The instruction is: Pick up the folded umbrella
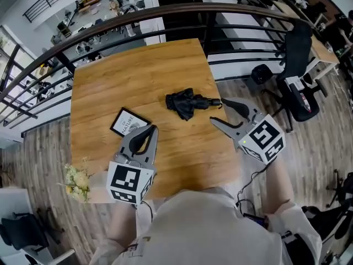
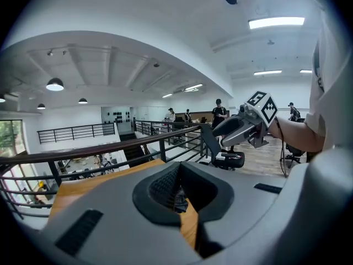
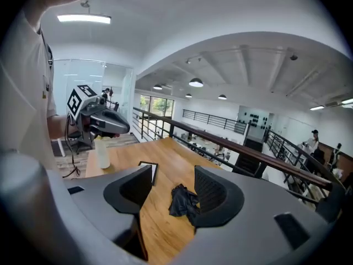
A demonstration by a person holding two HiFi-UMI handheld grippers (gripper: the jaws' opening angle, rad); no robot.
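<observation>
Two grippers over bench [image 1: 138, 76]: right gripper [image 1: 218, 110] jaws spread, just right of folded umbrella [image 1: 187, 102]; left gripper [image 1: 151, 128] jaws pressed together, empty.

The folded umbrella [image 1: 187, 104] lay flat on my wooden table [image 1: 138, 76], a little right of the middle and near the right-hand edge, with bare wood all round it and nothing touching it. It was black all over. Its fabric was collapsed but loosely bunched, a rumpled heap rather than a tight roll, widest at the left end. A short dark handle stub stuck out of the right end, pointing toward the table's edge. In the right gripper view it [image 3: 181, 200] showed as a dark crumpled bundle on the wood.
</observation>
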